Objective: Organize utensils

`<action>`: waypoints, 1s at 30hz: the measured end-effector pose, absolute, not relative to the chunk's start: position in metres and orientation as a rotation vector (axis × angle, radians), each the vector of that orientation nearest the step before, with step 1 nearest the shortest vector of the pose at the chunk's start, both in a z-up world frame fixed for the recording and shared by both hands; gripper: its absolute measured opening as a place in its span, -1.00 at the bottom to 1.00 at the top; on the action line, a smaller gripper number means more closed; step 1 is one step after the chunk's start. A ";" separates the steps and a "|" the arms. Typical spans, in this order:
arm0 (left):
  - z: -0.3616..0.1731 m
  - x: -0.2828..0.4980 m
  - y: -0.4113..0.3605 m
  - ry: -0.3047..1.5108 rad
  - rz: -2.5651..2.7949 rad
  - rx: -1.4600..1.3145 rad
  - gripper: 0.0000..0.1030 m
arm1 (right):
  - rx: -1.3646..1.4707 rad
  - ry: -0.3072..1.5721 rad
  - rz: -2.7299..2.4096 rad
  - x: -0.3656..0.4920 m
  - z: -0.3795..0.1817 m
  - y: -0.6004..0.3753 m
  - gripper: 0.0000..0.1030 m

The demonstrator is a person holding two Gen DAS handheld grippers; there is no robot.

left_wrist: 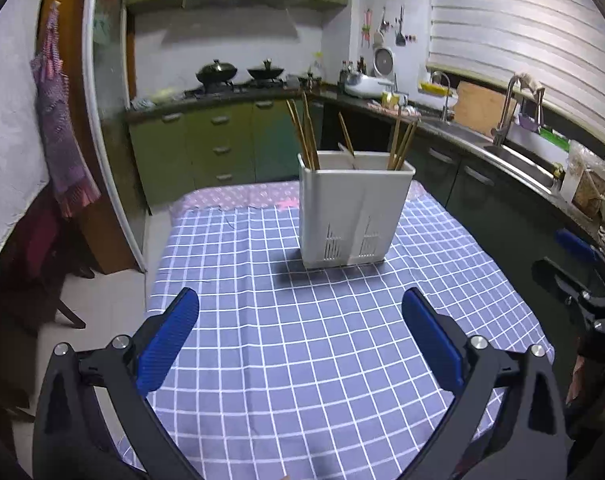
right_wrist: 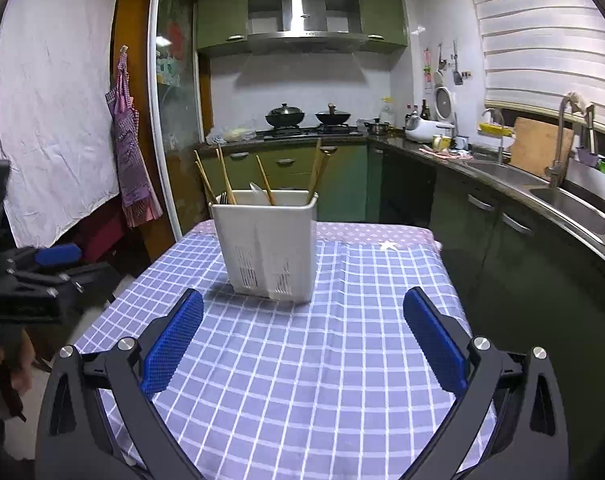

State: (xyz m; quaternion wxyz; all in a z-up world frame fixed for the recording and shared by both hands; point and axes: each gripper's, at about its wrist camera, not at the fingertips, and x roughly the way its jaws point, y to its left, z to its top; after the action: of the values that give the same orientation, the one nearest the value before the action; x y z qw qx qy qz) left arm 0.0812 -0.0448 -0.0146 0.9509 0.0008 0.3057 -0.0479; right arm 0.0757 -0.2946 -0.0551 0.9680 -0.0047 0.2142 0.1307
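A white plastic utensil holder (left_wrist: 352,210) stands upright on the blue checked tablecloth (left_wrist: 302,360), with several wooden chopsticks (left_wrist: 306,136) sticking out of its compartments. In the right wrist view the holder (right_wrist: 268,248) also shows a white spoon (right_wrist: 257,191) among the chopsticks (right_wrist: 226,178). My left gripper (left_wrist: 300,308) is open and empty, hovering above the cloth short of the holder. My right gripper (right_wrist: 302,308) is open and empty, also short of the holder. Each gripper shows at the edge of the other's view: the right one (left_wrist: 578,280), the left one (right_wrist: 46,268).
The table (right_wrist: 382,236) has a pink cloth strip along its far edge. A kitchen counter with a sink (right_wrist: 574,204) and tap runs along the right. A stove with two woks (right_wrist: 306,116) is at the back. An apron (right_wrist: 132,160) hangs at the left.
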 end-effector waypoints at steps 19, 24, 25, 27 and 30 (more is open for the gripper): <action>0.014 0.012 -0.034 0.570 -0.066 -0.011 0.88 | 0.017 0.374 0.193 -0.016 -0.028 -0.309 0.91; 0.009 0.010 -0.036 0.581 -0.071 -0.015 0.88 | 0.001 0.384 0.195 -0.013 -0.029 -0.303 0.91; 0.008 0.010 -0.036 0.583 -0.072 -0.019 0.88 | 0.000 0.384 0.196 -0.013 -0.029 -0.301 0.91; 0.007 0.011 -0.036 0.586 -0.069 -0.023 0.88 | -0.003 0.383 0.198 -0.013 -0.028 -0.300 0.91; 0.005 0.012 -0.035 0.591 -0.070 -0.031 0.88 | -0.003 0.387 0.209 -0.012 -0.029 -0.299 0.91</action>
State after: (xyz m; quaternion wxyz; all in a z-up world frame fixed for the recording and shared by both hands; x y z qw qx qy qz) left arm 0.0118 -0.0352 0.0053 0.9559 -0.0155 0.2911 -0.0343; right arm -0.0123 -0.2989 -0.0288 0.9760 -0.0014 0.1917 0.1035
